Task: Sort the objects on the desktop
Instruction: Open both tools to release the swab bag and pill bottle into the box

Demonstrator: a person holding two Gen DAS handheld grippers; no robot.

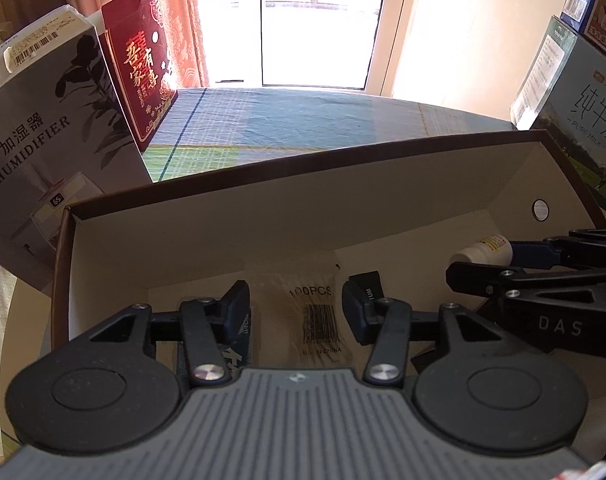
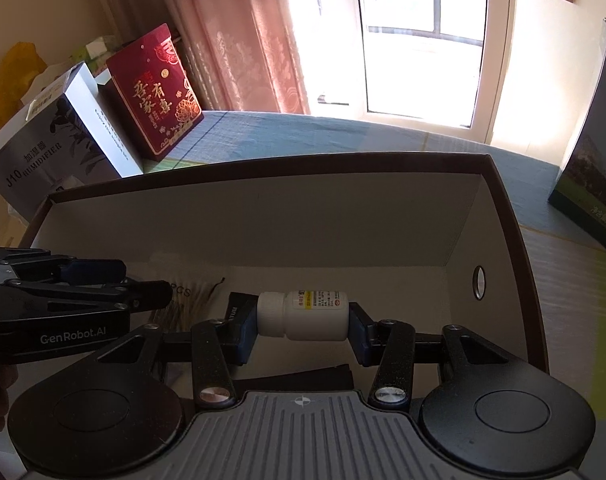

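Note:
An open brown box with a white inside [image 1: 303,160] [image 2: 263,164] stands on the checked tablecloth. My left gripper [image 1: 295,312] [image 2: 143,285] is inside it, open, with its fingers wide apart above a clear bag of cotton swabs [image 1: 315,300] [image 2: 195,300] marked 100PCS that lies on the box floor. Whether the pads touch the bag I cannot tell. My right gripper [image 2: 303,320] [image 1: 481,263] is shut on a white pill bottle [image 2: 307,314] [image 1: 483,249], held sideways low in the right part of the box.
A grey humidifier box [image 1: 43,140] [image 2: 63,148] and a red gift box [image 1: 143,64] [image 2: 155,88] stand left of the open box. A milk carton [image 1: 583,120] [image 2: 599,168] stands on the right. Small black pieces [image 1: 367,280] [image 2: 303,378] and a blue packet [image 1: 243,344] lie on the box floor.

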